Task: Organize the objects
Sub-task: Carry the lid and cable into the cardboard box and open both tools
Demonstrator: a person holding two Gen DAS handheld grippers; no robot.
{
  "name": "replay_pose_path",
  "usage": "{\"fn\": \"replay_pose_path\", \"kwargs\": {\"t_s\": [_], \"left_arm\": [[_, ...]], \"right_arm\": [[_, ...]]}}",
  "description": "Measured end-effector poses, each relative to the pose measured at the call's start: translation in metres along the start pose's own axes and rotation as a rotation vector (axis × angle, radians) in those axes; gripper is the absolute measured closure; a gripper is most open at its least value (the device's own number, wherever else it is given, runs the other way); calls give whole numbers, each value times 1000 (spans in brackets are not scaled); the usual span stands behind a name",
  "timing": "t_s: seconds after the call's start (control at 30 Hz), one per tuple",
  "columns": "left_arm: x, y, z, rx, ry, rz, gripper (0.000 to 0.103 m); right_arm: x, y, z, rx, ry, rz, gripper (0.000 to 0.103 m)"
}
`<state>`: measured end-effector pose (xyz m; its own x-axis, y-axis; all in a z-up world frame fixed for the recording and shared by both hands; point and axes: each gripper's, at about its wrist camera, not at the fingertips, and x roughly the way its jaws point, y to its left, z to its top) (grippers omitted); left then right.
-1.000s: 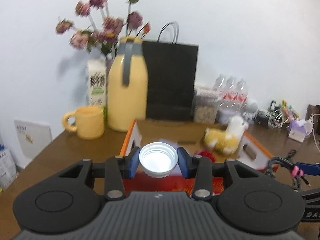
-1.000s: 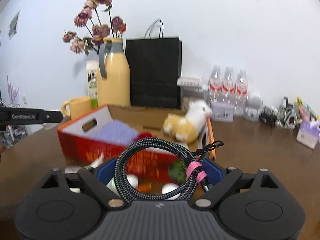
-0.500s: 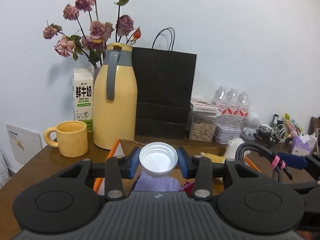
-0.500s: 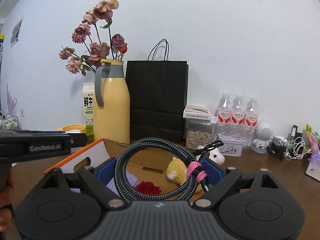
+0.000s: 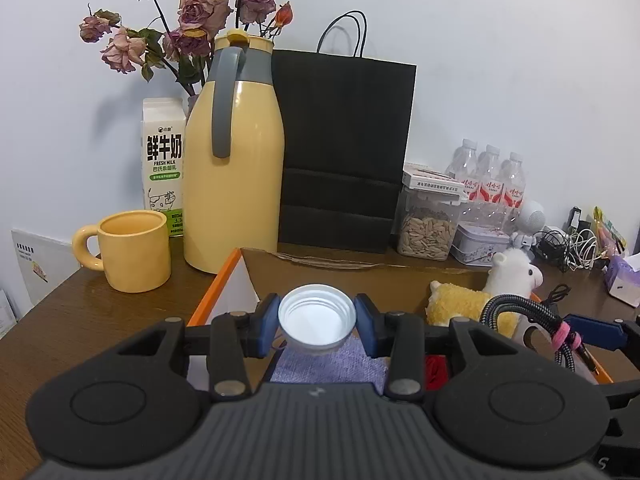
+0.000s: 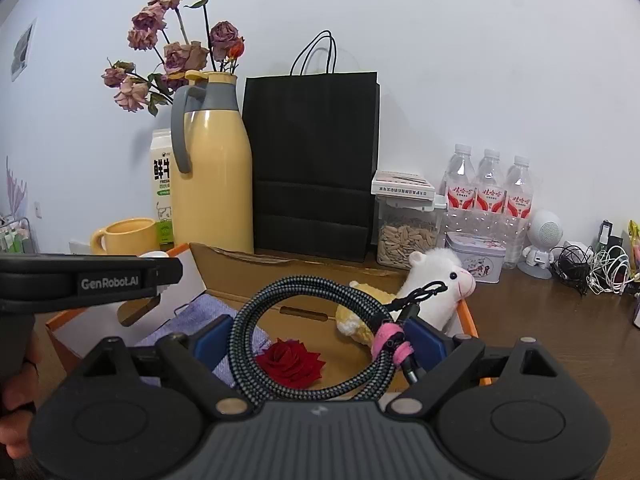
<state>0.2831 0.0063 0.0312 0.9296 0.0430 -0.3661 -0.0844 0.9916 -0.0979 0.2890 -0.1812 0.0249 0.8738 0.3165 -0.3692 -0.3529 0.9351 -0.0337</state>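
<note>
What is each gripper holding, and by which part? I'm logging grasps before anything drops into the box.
The left gripper pinches a white bottle cap across its rim. The right gripper clamps a coiled braided cable across the coil's opposite sides.

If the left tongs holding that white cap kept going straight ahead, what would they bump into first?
Probably the far wall of the cardboard box, just beyond the white cap in the left tongs; the black paper bag stands behind. Depth is uncertain.

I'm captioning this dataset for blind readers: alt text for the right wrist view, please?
The right tongs grip a coiled braided cable above an open cardboard box holding a red rose, purple cloth and plush alpaca. Behind stand a yellow jug and black bag.
</note>
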Motion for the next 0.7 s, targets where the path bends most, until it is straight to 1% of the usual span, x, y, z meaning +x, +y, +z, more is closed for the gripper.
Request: {"fn": "replay_pose_path", "kwargs": {"t_s": [0.23, 0.3, 0.33, 0.37, 0.4, 0.43, 0.5, 0.7], "left_arm": [[-3, -2, -3, 9, -18, -1, 62], [-3, -1, -3, 7, -20, -1, 56], [-3, -1, -4, 3, -20, -1, 41], [-4, 0, -4, -2, -23, -1, 20], [-4, 0, -5, -4, -30, 1, 12], [-5, 0, -5, -4, -42, 8, 0], [-6, 0, -5, -8, -50, 16, 0], [-4, 2, -6, -17, -36, 22, 0]], "right_arm": [[1, -2, -1, 12, 7, -5, 11], [4, -4, -3, 21, 16, -4, 12], [5, -5, -4, 28, 19, -3, 11], [5, -5, -4, 29, 21, -8, 5], [6, -5, -5, 30, 21, -14, 0], [5, -5, -5, 30, 20, -18, 0], [6, -5, -6, 27, 23, -24, 0], [6, -4, -6, 21, 26, -24, 0]]}}
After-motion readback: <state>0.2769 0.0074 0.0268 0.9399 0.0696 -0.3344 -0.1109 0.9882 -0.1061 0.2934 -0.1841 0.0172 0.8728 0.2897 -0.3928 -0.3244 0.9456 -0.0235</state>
